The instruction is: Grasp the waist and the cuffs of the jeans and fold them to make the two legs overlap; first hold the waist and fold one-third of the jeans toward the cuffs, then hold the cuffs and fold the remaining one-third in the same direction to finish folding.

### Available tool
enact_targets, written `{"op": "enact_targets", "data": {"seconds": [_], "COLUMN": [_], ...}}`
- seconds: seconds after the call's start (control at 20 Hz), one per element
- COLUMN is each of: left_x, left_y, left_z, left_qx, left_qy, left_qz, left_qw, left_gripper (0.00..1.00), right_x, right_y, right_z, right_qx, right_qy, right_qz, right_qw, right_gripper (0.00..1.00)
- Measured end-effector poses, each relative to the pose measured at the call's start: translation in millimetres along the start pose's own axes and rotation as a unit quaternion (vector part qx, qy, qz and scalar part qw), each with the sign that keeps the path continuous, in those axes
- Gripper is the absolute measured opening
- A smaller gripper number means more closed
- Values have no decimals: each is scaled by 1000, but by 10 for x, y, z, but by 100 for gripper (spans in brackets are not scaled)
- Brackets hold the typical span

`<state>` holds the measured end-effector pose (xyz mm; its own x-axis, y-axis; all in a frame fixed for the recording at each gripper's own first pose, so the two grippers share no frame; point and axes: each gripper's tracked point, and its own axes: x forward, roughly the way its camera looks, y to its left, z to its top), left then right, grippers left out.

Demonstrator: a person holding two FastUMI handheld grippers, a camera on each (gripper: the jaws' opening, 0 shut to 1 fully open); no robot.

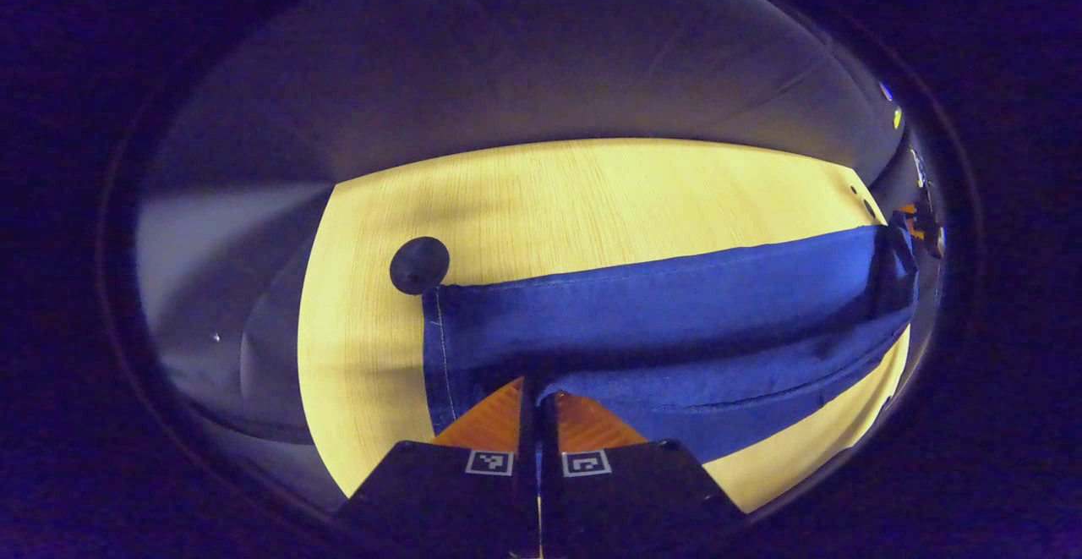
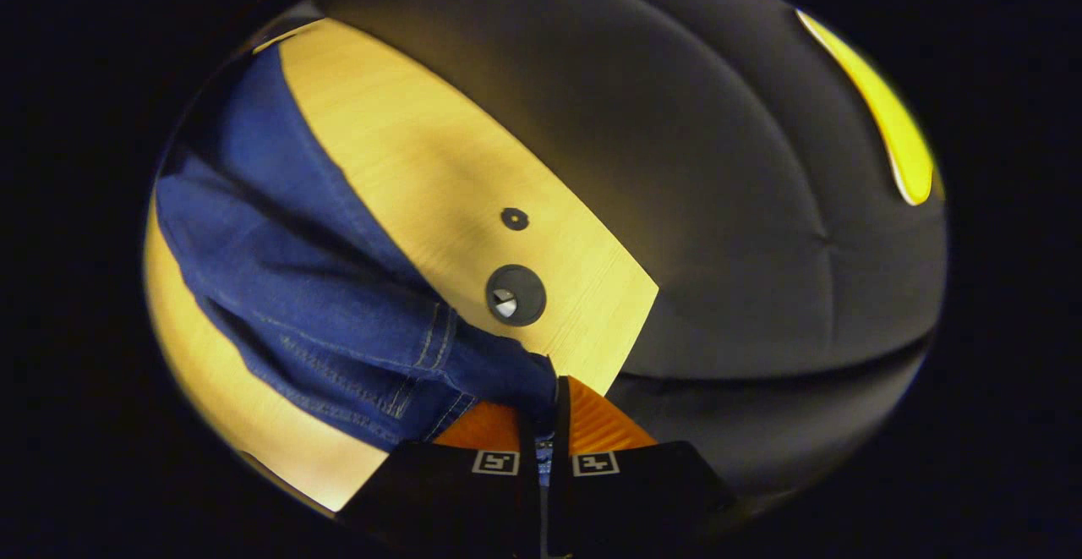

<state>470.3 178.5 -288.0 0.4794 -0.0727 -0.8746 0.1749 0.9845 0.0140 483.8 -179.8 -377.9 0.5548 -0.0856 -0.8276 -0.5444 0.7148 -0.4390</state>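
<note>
Item 1, nearest in the left gripper view: the left hand-held gripper [image 1: 538,402]. We find its fingers drawn almost together, with a fold of denim running between them at the cuff end; we judge it clamped on the cloth.

Item 2, nearest in the right gripper view: the right hand-held gripper [image 2: 542,411]. Its fingers are likewise nearly closed, a sliver of blue cloth showing in the slit. We judge it pinching the waist end, just beside the stitched seams.

Item 3: the jeans [image 1: 659,322]. They lie lengthwise on the tabletop [image 1: 592,195], one leg stacked on or folded toward the other, the upper layer sagging and not yet flat. The cuffs [image 1: 439,348] sit at the left gripper; the waist [image 2: 439,348] sits bunched at the right gripper.

Item 4: step in hand. We judge this the first step, bringing the two legs to overlap, with both ends gripped. The thirds folds are not yet done.

Item 5: next move. We judge it calls for laying the top leg flush along the lower one, edges matched, then releasing and regripping the waist for the fold toward the cuffs.

Item 6, farther: a dark round cap [image 1: 419,265] set in the tabletop, touching the cuff corner; in the right gripper view, a round grommet [image 2: 516,295] and a smaller dark disc [image 2: 515,219].

Item 7: containers. We record none.
</note>
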Motion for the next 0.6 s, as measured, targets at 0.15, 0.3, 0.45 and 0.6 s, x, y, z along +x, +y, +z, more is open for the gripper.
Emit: {"op": "enact_targets", "data": {"seconds": [0.15,0.3,0.45,0.6], "left_x": [76,56,-239,-657], "left_y": [52,35,218,394], "left_z": [48,95,239,437], "left_qx": [-60,-72,-61,-71], "left_qy": [-16,-37,-91,-175], "left_qz": [-19,-22,53,97], "left_qw": [998,997,993,977], "left_gripper": [15,44,84,98], "right_x": [146,54,-150,-625], "right_y": [-15,-12,-33,-58], "right_z": [60,11,14,34], "right_qx": [64,110,175,273], "right_qy": [6,18,-14,-86], "right_qz": [2,-2,-9,-25], "right_qw": [998,994,984,958], "right_gripper": [8,27,63,100]}}
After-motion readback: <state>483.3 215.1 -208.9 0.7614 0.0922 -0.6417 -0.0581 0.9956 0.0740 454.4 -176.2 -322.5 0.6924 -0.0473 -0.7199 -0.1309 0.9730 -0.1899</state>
